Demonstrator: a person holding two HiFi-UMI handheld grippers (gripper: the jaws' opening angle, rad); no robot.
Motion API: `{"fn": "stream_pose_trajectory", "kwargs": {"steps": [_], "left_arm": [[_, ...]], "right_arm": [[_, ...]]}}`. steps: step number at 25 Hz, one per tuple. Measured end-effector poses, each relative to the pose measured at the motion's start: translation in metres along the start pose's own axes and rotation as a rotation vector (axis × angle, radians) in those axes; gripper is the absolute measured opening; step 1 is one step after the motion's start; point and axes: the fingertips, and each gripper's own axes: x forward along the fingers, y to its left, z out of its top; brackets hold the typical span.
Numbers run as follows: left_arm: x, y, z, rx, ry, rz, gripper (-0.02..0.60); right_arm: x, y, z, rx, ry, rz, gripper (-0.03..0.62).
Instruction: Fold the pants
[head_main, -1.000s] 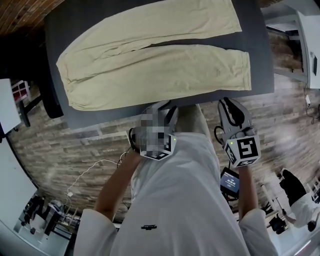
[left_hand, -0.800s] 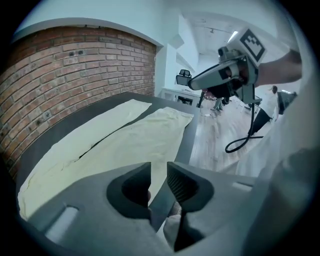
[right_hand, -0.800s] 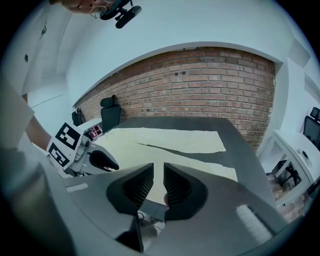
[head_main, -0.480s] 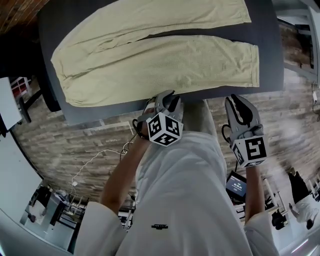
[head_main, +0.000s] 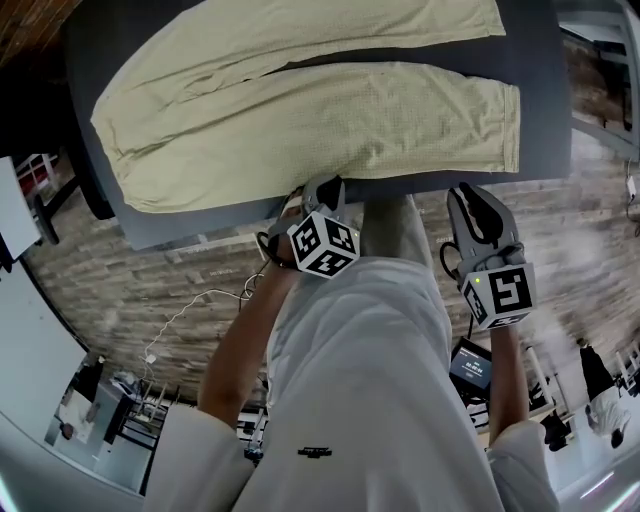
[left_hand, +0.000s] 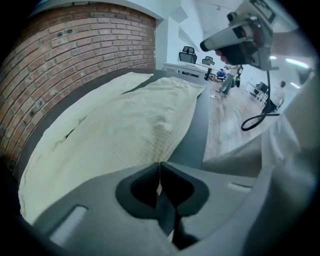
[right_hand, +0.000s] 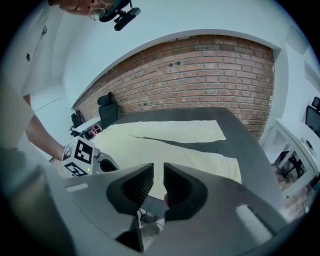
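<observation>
Pale yellow pants (head_main: 300, 110) lie flat on the dark table (head_main: 545, 110), waist at the left and both legs running right. My left gripper (head_main: 318, 190) sits at the near leg's front edge by the table's front edge. In the left gripper view the pants (left_hand: 115, 130) stretch away, and my left gripper (left_hand: 159, 164) has its jaws together, pinching that edge. My right gripper (head_main: 478, 212) hangs just off the table's front edge, right of the left one and clear of the cloth. In the right gripper view the pants (right_hand: 165, 145) lie beyond my right gripper (right_hand: 158, 182); its jaws stand slightly apart with nothing between them.
A brick wall (right_hand: 200, 75) and a black office chair (right_hand: 107, 107) stand behind the table. A white cable (head_main: 190, 320) trails over the brick-patterned floor at the left. White desks (left_hand: 187, 67) and people stand farther off.
My left gripper has dropped forward onto the pants' near edge and its jaws have come together. The right gripper has sunk slightly and kept its jaw gap.
</observation>
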Motion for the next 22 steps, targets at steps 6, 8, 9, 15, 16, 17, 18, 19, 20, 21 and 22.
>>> {"fn": "stream_pose_trajectory", "kwargs": {"steps": [6, 8, 9, 15, 16, 17, 18, 19, 20, 21, 22], "left_arm": [[-0.021, 0.008, 0.015, -0.04, -0.036, 0.001, 0.012], [-0.028, 0.01, 0.02, -0.053, -0.045, -0.005, 0.012], [-0.031, 0.011, 0.022, -0.062, -0.05, -0.007, 0.012], [-0.047, 0.022, 0.037, -0.102, -0.078, -0.004, 0.012], [-0.05, 0.024, 0.039, -0.108, -0.082, -0.003, 0.012], [-0.052, 0.026, 0.042, -0.114, -0.086, -0.001, 0.012], [-0.055, 0.028, 0.044, -0.119, -0.089, 0.002, 0.012], [-0.057, 0.03, 0.045, -0.121, -0.091, 0.003, 0.012], [-0.059, 0.031, 0.047, -0.122, -0.092, 0.003, 0.012], [-0.061, 0.032, 0.048, -0.121, -0.091, 0.003, 0.012], [-0.063, 0.032, 0.049, -0.12, -0.089, 0.002, 0.012]], "right_arm": [[0.006, -0.009, -0.013, -0.076, 0.042, -0.009, 0.086], [0.009, -0.012, -0.024, -0.109, 0.077, -0.009, 0.108], [0.012, -0.014, -0.029, -0.125, 0.094, -0.009, 0.118], [0.029, -0.026, -0.068, -0.254, 0.203, 0.006, 0.123], [0.032, -0.026, -0.077, -0.271, 0.226, 0.016, 0.132], [0.036, -0.026, -0.085, -0.285, 0.249, 0.024, 0.138], [0.04, -0.027, -0.092, -0.298, 0.269, 0.027, 0.148], [0.044, -0.03, -0.098, -0.311, 0.287, 0.021, 0.161], [0.048, -0.034, -0.103, -0.323, 0.303, 0.007, 0.172], [0.052, -0.039, -0.107, -0.33, 0.316, -0.013, 0.181], [0.055, -0.045, -0.111, -0.334, 0.327, -0.037, 0.184]]}}
